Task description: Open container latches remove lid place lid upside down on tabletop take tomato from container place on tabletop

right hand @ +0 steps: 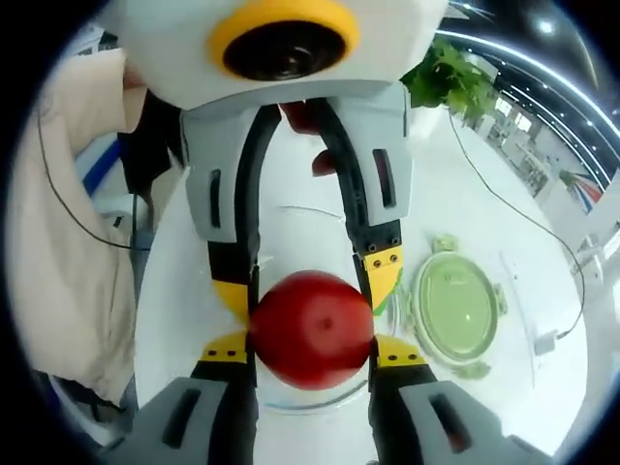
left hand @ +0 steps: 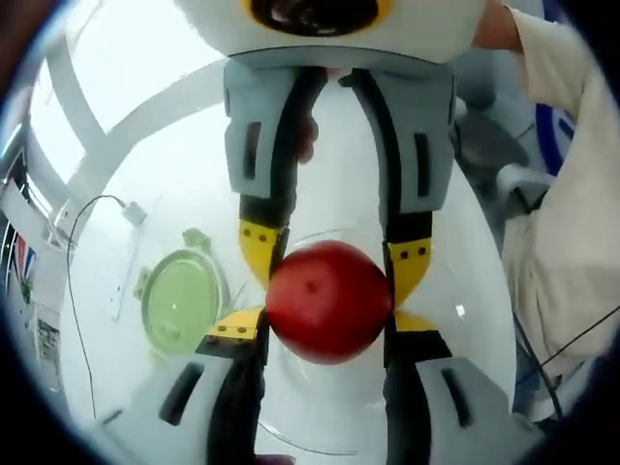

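A red tomato [left hand: 327, 302] [right hand: 312, 331] hangs just above a clear round container [left hand: 320, 441] [right hand: 320, 399] on the white table. My left gripper [left hand: 325, 325] comes up from below in the left gripper view, its yellow-tipped jaws pressed on the tomato's two sides. Opposite it, my right gripper [left hand: 334, 250] comes down from the top and also clamps the tomato. In the right gripper view the right gripper [right hand: 312, 347] is the lower one and the left gripper [right hand: 308, 281] the upper. The green lid [left hand: 179, 302] [right hand: 455, 308] lies flat on the tabletop beside the container.
A person in a beige top [left hand: 572, 242] [right hand: 68, 242] stands close to the table edge. A thin cable [left hand: 77, 291] [right hand: 542, 213] runs over the white tabletop [left hand: 145, 165] [right hand: 465, 194] past the lid. A potted plant [right hand: 450, 77] stands beyond the table.
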